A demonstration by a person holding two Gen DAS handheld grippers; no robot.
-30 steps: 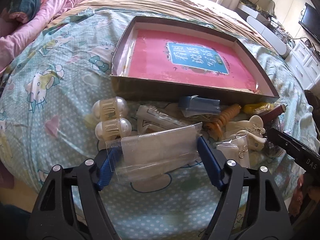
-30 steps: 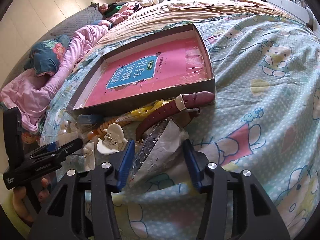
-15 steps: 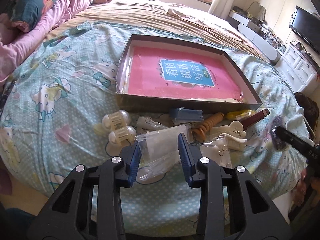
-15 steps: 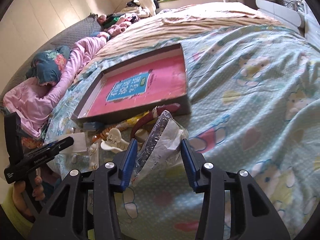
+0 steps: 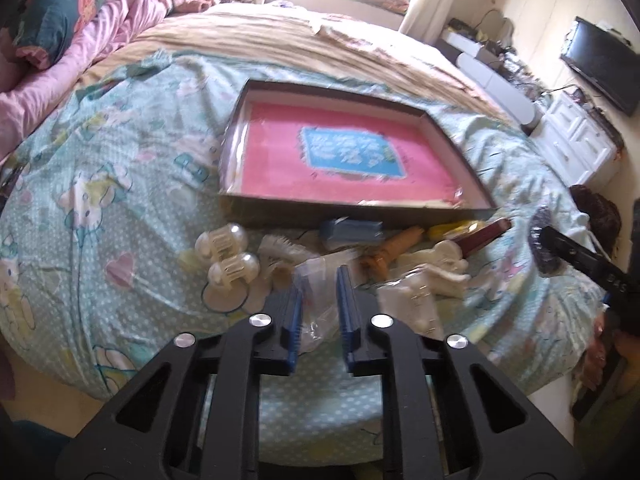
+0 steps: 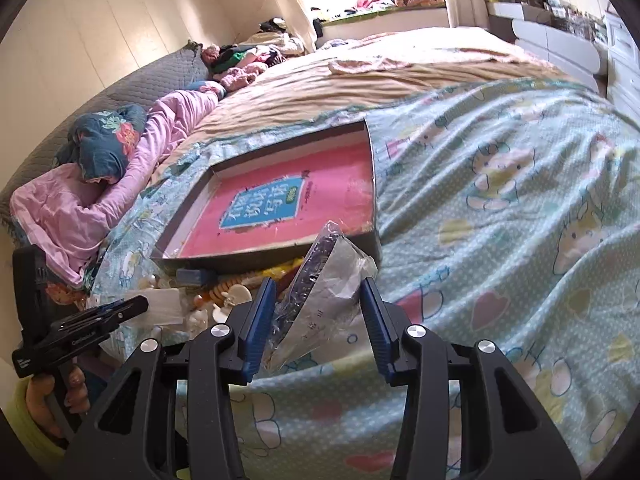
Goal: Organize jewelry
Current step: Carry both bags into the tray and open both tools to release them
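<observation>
My left gripper (image 5: 319, 280) is shut on a clear plastic packet (image 5: 318, 276) and holds it above the bed's near edge. My right gripper (image 6: 318, 288) is shut on a crinkled clear bag with a dark beaded piece (image 6: 320, 276), lifted off the bed. A shallow dark box with a pink lining (image 5: 340, 160) lies on the bed beyond; it also shows in the right wrist view (image 6: 288, 208). Loose jewelry and hair pieces lie in front of the box: pearl clips (image 5: 228, 256), a blue case (image 5: 350, 230), an orange coil (image 5: 394, 246), a white claw clip (image 5: 440, 268), a maroon strap (image 5: 486, 236).
The bed has a teal cartoon sheet (image 5: 100, 200) and a tan blanket (image 5: 280, 40) behind it. Pink bedding (image 6: 120, 184) lies at the left. White drawers (image 5: 576, 148) and a TV (image 5: 600, 68) stand to the right. The left gripper shows in the right wrist view (image 6: 100, 320).
Both grippers have closed on their packets and lifted up and back from the bed. The left jaws narrowed a lot; the pile and box now look farther away.
</observation>
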